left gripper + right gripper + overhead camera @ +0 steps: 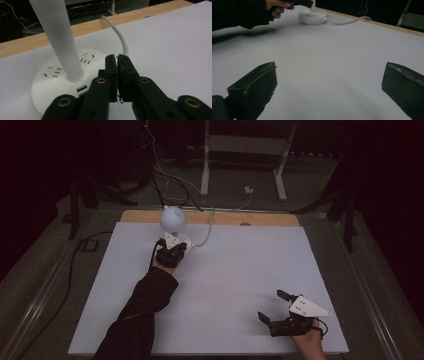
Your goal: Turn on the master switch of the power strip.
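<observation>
You are pushing your left gripper, jaws pressed together, at the lamp base; at 5 o'clock your right gripper is sitting spread. The lamp could tip.

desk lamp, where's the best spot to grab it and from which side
Probably the white stem just above the round base: slim enough for a claw to span, whereas the base is wide and flat. Come from the person's side, since the cord leaves toward the table's far edge.
</observation>
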Tool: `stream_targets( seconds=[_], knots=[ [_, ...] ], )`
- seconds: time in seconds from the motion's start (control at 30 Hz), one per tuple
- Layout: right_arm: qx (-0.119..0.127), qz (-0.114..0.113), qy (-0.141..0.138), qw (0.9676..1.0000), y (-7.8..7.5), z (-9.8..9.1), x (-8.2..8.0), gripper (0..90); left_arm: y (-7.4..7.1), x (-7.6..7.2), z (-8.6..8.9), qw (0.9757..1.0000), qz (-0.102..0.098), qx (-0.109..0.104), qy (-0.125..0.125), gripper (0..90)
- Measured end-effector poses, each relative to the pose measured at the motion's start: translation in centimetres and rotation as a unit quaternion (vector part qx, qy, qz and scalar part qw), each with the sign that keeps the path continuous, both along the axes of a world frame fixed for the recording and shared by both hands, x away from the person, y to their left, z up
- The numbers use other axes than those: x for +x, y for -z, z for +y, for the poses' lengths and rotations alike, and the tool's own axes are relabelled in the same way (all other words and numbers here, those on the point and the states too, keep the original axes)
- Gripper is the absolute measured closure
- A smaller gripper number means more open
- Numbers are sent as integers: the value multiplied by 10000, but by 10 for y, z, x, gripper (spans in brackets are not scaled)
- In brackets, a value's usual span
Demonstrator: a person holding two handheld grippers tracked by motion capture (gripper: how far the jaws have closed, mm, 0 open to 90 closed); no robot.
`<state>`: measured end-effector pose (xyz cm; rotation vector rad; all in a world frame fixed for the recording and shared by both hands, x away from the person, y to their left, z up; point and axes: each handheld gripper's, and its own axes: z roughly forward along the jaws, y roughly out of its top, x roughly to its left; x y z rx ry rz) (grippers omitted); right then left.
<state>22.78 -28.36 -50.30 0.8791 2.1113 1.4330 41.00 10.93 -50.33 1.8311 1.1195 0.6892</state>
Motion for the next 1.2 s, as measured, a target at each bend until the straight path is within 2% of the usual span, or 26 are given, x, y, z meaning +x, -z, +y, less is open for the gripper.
stream_targets(
  seconds=[0.07, 0.17, 0.23, 0.37, 0.4, 0.43, 0.5, 0.53, 0.6, 0.67, 0.77, 0.9, 1.03, 1.13, 1.2],
  knots=[
    [3, 3, -4, 10000, 0, 0, 0, 0, 2, 2, -1, 9998, -26, 149, 89, 900],
    [8, 8, -10, 10000, 0, 0, 0, 0, 5, 4, -1, 9998, 25, 147, 150, 900],
    [9, 9, -12, 10000, 0, 0, 0, 0, 6, 5, -3, 9995, -40, 305, 89, 900],
    [10, 9, -12, 10000, 0, 0, 0, 0, 9, 8, -2, 9993, -65, 354, 98, 900],
    [11, 9, -13, 10000, 0, 0, 0, 0, 10, 10, -2, 9995, -57, 300, 117, 900],
    [15, 14, -13, 10000, 0, 0, 0, 0, 11, 11, -2, 9992, -65, 376, 114, 900],
    [17, 15, -11, 10000, 0, 0, 0, 0, 12, 12, -2, 9992, -68, 377, 115, 900],
    [13, 13, -11, 10000, 0, 0, 0, 0, 14, 13, -2, 9988, -97, 482, 56, 900],
    [9, 9, -11, 10000, 0, 0, 0, 0, 15, 15, -2, 9991, -45, 424, 28, 900],
    [10, 13, -11, 10000, 0, 0, 0, 0, 18, 16, -2, 9985, -37, 542, -3, 900],
    [18, 12, -9, 10000, 0, -1, 0, 0, 21, 17, -3, 9982, -27, 603, -61, 900],
    [20, 19, -8, 10000, 0, -1, 0, 0, 23, 18, -4, 9984, -55, 554, -57, 900],
    [12, 31, -13, 10000, 1, 0, 0, 0, 23, 18, -5, 9980, -96, 627, -51, 900],
    [9, 31, -10, 10000, 1, -1, 0, 0, 22, 20, -6, 9975, -64, 688, -153, 900],
    [4, 17, -13, 10000, 0, -1, 0, 0, 23, 20, -7, 9977, -122, 671, -22, 900]
  ],
)
